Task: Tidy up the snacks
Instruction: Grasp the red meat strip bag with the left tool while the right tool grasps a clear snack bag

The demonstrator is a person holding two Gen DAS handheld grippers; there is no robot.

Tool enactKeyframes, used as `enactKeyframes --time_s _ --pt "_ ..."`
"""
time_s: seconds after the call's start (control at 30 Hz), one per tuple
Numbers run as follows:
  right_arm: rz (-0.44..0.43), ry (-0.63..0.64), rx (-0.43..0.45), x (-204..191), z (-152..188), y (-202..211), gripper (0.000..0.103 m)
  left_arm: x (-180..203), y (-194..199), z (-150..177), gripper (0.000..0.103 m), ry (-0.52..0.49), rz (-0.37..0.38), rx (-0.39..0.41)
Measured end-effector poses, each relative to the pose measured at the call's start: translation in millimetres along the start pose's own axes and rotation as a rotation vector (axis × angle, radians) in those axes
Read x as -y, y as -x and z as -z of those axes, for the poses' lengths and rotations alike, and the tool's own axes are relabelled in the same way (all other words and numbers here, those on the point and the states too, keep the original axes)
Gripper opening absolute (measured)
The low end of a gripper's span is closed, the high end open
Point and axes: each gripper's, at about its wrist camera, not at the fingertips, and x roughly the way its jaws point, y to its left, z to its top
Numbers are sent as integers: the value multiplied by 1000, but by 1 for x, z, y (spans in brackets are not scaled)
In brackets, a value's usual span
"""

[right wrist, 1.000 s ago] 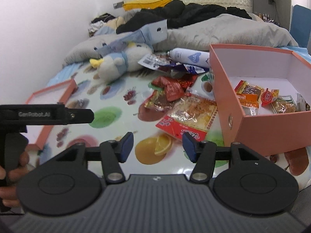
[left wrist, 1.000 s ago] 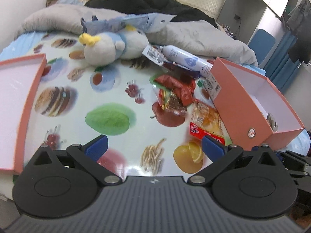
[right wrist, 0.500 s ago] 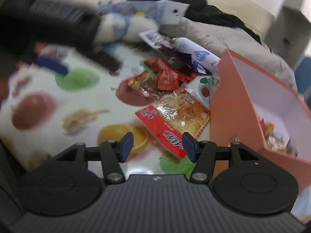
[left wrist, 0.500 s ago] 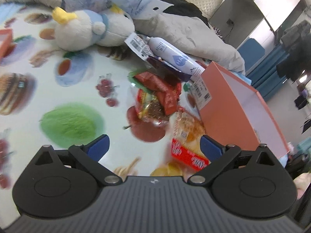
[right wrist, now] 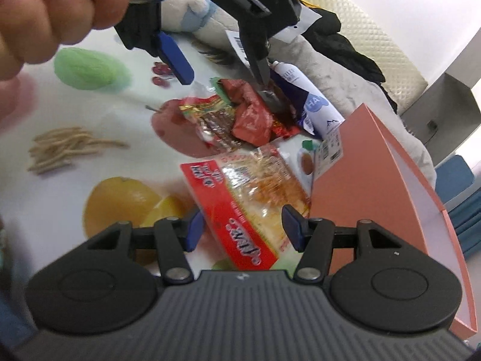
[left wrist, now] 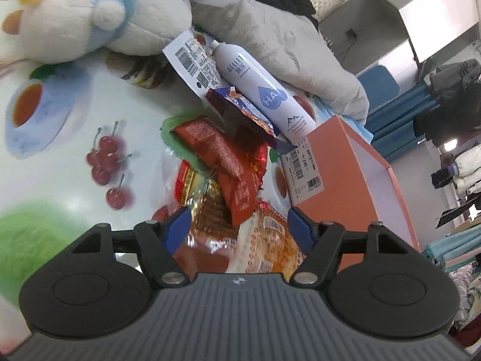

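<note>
1. We find the left claw (left wrist: 237,227) spread wide and holding nothing. Within the last second it has dropped from a high view of the whole bed to just above the snack heap.
2. The red wrapper (left wrist: 231,162) lies on top of that heap, just left of the orange box (left wrist: 339,177), with a clear-windowed packet (left wrist: 207,210) beneath it.
3. The right claw (right wrist: 239,225) has also closed in; it stands open and empty, straddling the large red-edged noodle pack (right wrist: 240,198), which touches the orange box's near corner.
4. Motion blur prevents us confirming contact with any packet.
5. We judge both claws are now placed for a pick-up, transfer into the box to follow.
</note>
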Motion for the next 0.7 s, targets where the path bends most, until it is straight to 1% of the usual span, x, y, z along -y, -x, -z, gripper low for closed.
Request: enactKeyframes --time_s 0.1,0.2,0.33,0.4,0.43,0.47,0.57,0.7 --pt "13 7 7 1 -2 -7 58 3 -14 -10 75 -14 -7 -25" --pt "33 32 21 0 -4 -13 58 9 -26 -17 75 -41 -44 -34" --pt "28 40 36 3 -6 -20 56 17 -41 -25 77 -60 -78 -56" --pt "20 43 38 3 -7 -23 49 20 -50 -28 78 -64 -112 -68" --pt "12 41 32 3 -7 -24 36 21 -53 -29 79 -65 -124 -70" --pt "-2 34 19 4 -6 -27 20 22 -56 -31 79 -70 -132 -72" --pt "-23 11 14 6 -4 -27 10 25 -65 -34 79 -76 -165 -76" --pt "-41 -30 25 10 -3 -23 7 34 -75 -36 79 -122 -217 -74"
